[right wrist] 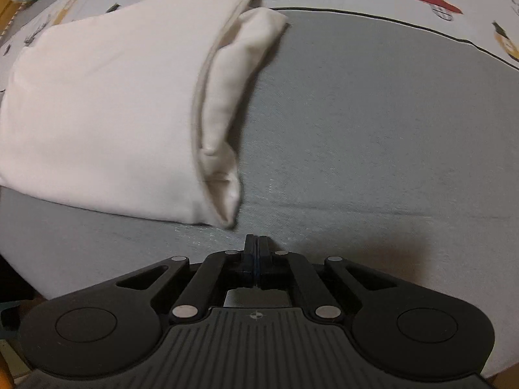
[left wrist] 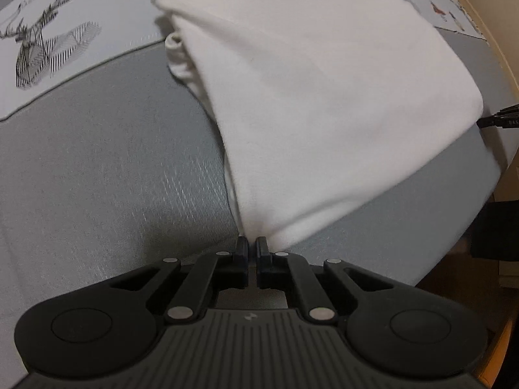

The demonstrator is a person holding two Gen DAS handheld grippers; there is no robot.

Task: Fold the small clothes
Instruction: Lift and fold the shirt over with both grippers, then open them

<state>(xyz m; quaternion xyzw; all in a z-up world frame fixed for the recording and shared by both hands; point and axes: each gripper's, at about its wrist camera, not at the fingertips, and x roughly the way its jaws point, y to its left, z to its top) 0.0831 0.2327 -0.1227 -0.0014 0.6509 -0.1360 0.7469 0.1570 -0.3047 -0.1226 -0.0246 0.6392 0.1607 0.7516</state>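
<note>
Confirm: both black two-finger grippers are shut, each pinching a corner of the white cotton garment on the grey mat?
Not quite. Only the left gripper pinches a corner of the white cotton garment. The right wrist view shows the right gripper shut on nothing, its tips over the bare grey mat beside the garment's edge.

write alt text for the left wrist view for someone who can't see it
The left gripper, nearly closed, pinches the near corner of a white garment that fans away from it, lifted, over a grey mat. Beyond the mat lies a pale cloth printed with a line-drawn deer.
</note>
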